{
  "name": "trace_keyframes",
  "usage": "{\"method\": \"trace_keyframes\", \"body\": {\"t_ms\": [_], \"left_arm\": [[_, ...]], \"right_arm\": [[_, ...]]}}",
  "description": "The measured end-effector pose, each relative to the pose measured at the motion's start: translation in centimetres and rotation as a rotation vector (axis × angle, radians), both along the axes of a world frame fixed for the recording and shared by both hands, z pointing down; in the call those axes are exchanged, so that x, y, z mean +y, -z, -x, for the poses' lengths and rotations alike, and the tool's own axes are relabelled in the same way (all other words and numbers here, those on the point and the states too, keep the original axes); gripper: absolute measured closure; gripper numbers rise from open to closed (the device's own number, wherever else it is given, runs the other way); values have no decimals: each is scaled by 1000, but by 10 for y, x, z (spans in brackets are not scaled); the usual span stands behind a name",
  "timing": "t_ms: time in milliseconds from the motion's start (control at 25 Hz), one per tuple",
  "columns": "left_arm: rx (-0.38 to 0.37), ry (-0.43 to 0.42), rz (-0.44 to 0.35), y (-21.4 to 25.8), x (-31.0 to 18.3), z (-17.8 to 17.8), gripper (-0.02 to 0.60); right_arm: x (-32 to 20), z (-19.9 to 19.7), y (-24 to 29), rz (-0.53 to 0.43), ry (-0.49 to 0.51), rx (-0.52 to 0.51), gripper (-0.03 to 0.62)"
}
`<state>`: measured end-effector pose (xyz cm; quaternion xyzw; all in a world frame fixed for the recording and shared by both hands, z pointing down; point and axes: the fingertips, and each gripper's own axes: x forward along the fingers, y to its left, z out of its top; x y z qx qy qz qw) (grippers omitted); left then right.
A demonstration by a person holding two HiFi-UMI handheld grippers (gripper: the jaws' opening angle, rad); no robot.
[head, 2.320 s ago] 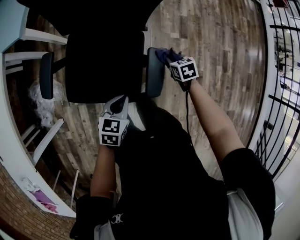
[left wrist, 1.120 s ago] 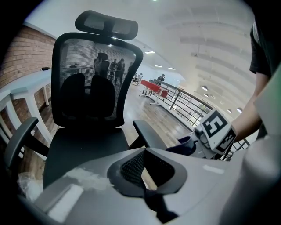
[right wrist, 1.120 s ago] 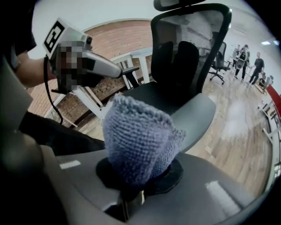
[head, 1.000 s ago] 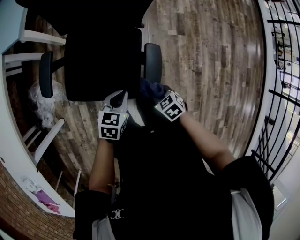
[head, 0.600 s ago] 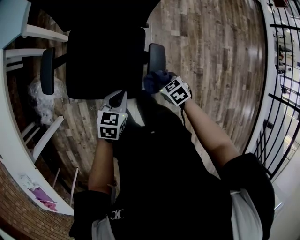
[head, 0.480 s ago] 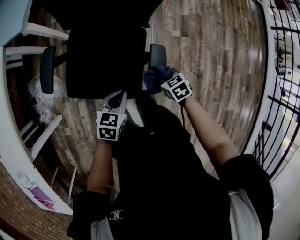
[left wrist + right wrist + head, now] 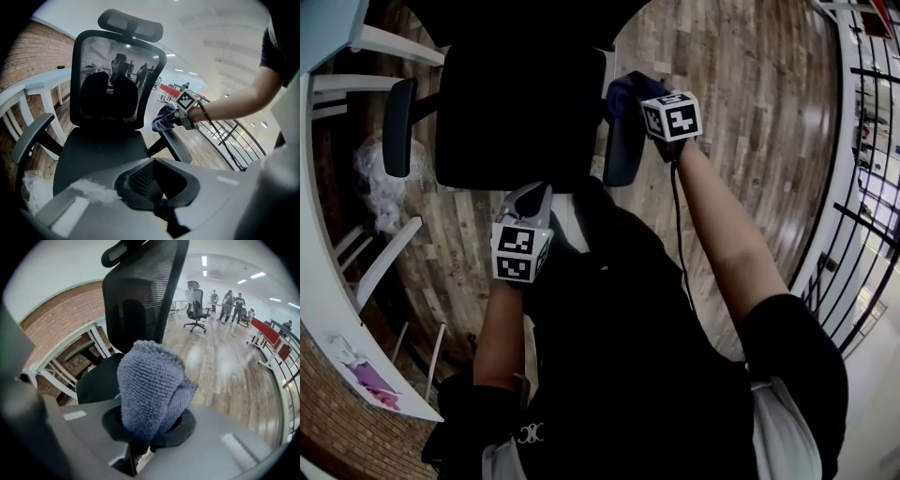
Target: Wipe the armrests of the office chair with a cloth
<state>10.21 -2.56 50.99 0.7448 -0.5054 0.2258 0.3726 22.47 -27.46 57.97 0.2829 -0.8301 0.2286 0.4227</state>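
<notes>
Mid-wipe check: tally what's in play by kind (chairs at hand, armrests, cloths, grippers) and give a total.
Chair: 1
Armrests: 2
Cloth: 1
Grippers: 2 (left gripper, right gripper)
Total: 6

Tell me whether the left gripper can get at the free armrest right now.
Probably yes: the left gripper is empty and nothing stands between it and that armrest. The cloth, though, is in the right gripper at the other armrest.

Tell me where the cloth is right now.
Upper middle of the head view: the cloth is clamped in the right hand-held gripper, at the far end of the chair's right-side armrest.
</notes>
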Motion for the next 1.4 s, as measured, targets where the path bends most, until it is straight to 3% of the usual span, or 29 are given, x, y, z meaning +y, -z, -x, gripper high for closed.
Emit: {"method": "trace_keyframes", "body": {"t_ms": [240,400,720,840,960,1120,1240,1400], "left_arm": [[7,20,11,-9,8,13,575],[26,23,-5,-10,5,18,575],[52,17,-45,-23,-16,25,575],[69,21,-77,-20,-26,26,575],[90,27,-84,-19,-28,27,575],[89,54,-81,-23,-17,29,575],[87,90,-85,-24,-11,30,575],[86,162,-74,-31,-15,35,575]], "right_arm": [[-13,-4,1,18,-119,-23,537],[17,-13,3,-12,-78,18,537],[125,-38,1,156,156,106,537],[169,-37,0,294,256,115,537],[192,-32,3,427,421,146,537],[174,-21,21,492,636,265,537],[136,9,44,495,750,348,537],[101,41,51,550,979,481,537]]}}
